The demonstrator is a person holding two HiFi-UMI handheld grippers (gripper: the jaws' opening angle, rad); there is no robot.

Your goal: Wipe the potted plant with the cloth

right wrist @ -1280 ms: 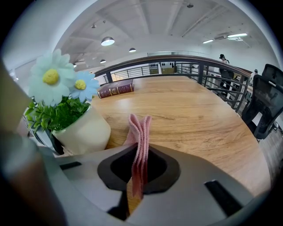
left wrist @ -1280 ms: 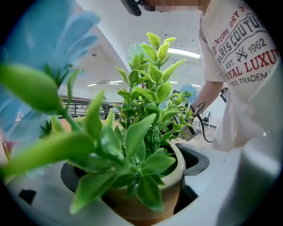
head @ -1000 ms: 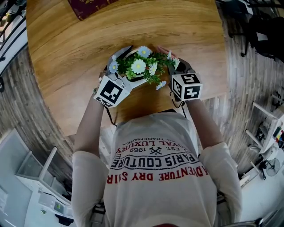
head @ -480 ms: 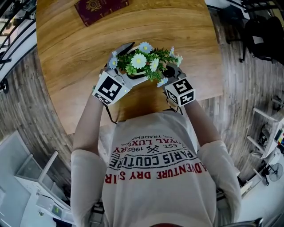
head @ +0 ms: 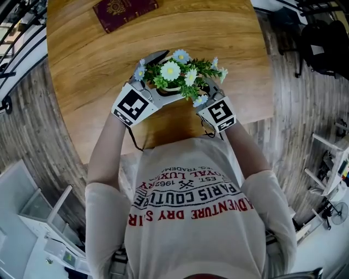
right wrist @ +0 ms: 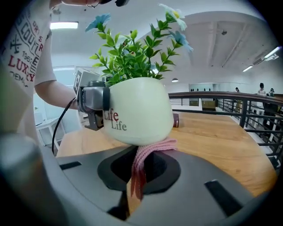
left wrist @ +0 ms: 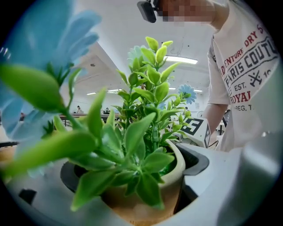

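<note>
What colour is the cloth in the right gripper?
Pink; the cloth shows best in the right gripper view, pressed against the pot.

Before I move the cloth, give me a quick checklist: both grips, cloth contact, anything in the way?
1. Left gripper clamped on pot: ok, the pot sits between its jaws.
2. Cloth held in right gripper: ok, pinched between its jaws.
3. Cloth touching pot: ok, against its lower wall.
4. Pot resting on table: cannot tell.
5. Book out of the way: ok, at the far table edge.
</note>
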